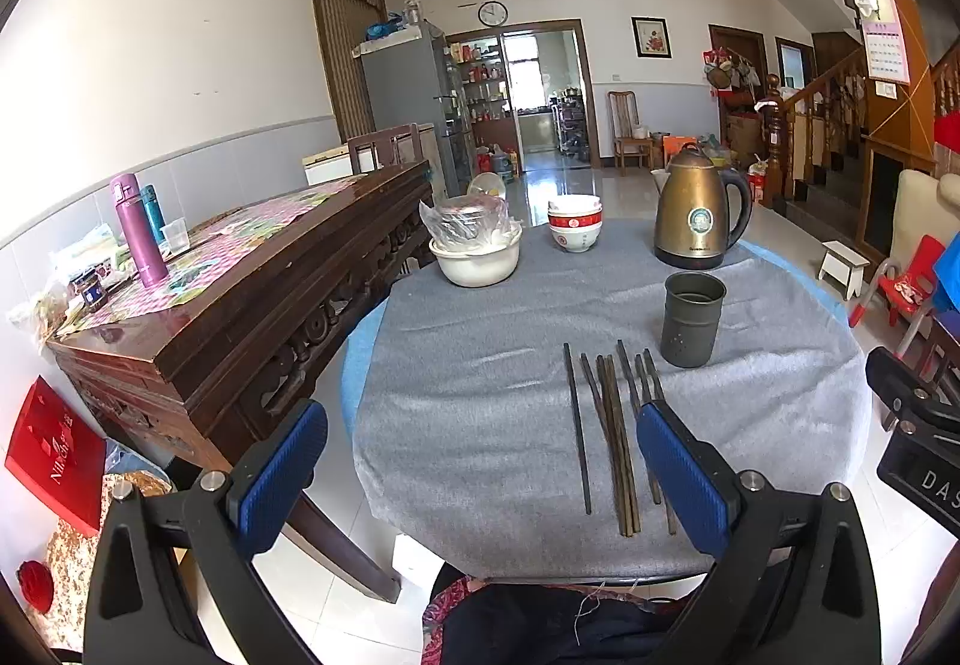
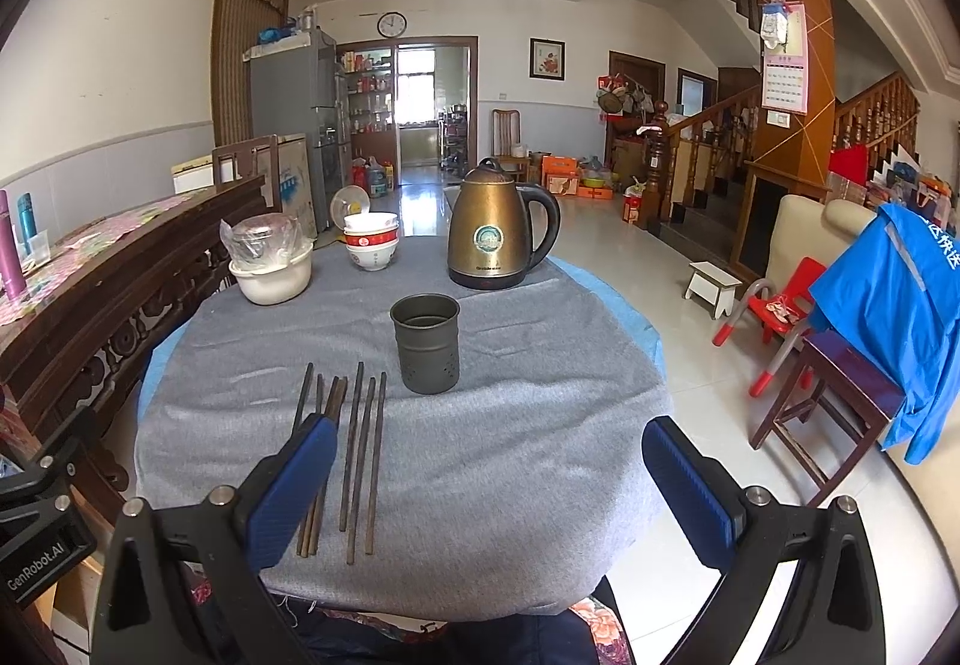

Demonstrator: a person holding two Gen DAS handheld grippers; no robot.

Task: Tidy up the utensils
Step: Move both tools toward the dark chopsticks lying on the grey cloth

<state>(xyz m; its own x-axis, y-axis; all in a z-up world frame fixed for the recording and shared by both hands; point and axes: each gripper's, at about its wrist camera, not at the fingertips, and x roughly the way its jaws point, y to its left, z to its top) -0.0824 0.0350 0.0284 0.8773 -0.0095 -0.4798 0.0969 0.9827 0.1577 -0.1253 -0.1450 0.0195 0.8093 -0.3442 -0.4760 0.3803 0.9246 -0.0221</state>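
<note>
While both grippers hang above the near edge of the tabletop [image 2: 540, 425], nothing is grasped yet: left gripper [image 1: 480, 476] has its pads wide apart and empty, right gripper [image 2: 489, 476] likewise spread with nothing between the pads. Landmark is the dark metal holder cup [image 2: 426, 344], upright, mouth open, looks empty from here. Chopsticks [image 2: 354, 455] lie flat on the grey cloth just near-left of the cup, roughly parallel, tips pointing toward it, a few touching or overlapping in the left cluster. My read: they're laid out as a row so each can be picked singly and dropped into the cup. Kettle [image 2: 495, 236] stands directly behind the cup, stacked bowls [image 2: 372, 242] behind-left, white basin with a bagged pot [image 2: 270, 269] further left; all well apart from the cup. Likely next: one gripper drops onto a stick. Risk is thin sticks rolling, or pinching two at once where they overlap.
</note>
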